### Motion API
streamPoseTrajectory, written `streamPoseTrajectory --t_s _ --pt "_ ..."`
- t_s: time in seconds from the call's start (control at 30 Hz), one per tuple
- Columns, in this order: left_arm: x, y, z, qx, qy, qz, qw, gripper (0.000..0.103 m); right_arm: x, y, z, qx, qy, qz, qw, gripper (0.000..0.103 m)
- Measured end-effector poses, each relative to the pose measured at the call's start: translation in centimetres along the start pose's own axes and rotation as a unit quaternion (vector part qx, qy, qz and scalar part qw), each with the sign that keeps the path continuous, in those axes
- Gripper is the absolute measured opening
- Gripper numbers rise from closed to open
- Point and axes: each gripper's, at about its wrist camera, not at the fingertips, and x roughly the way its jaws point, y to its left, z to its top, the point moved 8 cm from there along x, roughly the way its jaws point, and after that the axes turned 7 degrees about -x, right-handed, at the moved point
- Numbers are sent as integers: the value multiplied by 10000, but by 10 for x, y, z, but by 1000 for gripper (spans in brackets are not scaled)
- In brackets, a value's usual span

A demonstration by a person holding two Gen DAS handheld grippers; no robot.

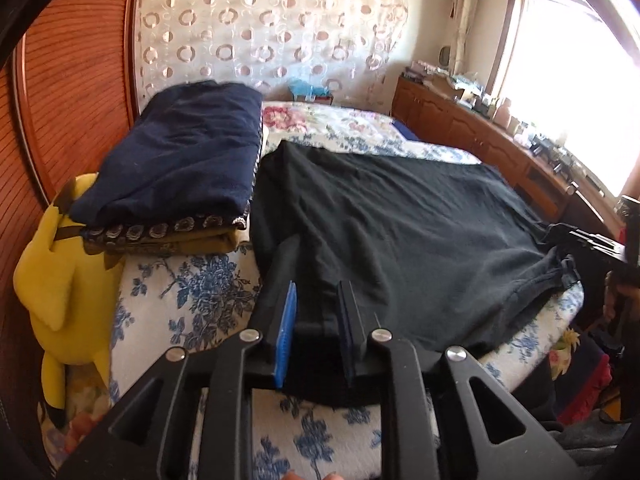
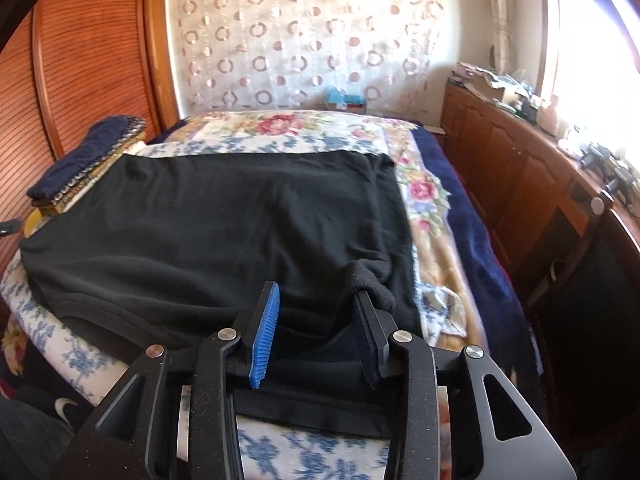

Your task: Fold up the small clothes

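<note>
A black garment (image 1: 400, 220) lies spread flat on the floral bed cover (image 1: 192, 300), its near hem toward me. My left gripper (image 1: 316, 280) stands over the near left part of the hem. Its jaws are slightly apart, black cloth lies between them, and the pads do not press on it. In the right wrist view the same black garment (image 2: 240, 208) fills the middle of the bed. My right gripper (image 2: 318, 290) is open over its near right corner. A bunched fold of the cloth rests against its right finger.
A folded stack with a navy piece (image 1: 180, 152) on top sits at the bed's left side, beside a yellow plush toy (image 1: 60, 280). A wooden wardrobe (image 1: 72, 80) stands on the left. A low wooden cabinet (image 2: 520, 184) with clutter runs under the window on the right.
</note>
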Motion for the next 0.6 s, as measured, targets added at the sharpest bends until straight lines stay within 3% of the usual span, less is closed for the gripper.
streamPoseTrajectory --t_s 0.27,0.4,0.6 --pt "33 15 -22 -26 616 200 9979 19 9 27 6 -98 -60 278 9995 36" --pt "35 21 -29 -84 634 367 9973 27 12 33 9 -135 -82 363 9992 37" --pt "32 25 -31 -110 617 271 9977 30 15 41 9 -199 -70 449 9988 37"
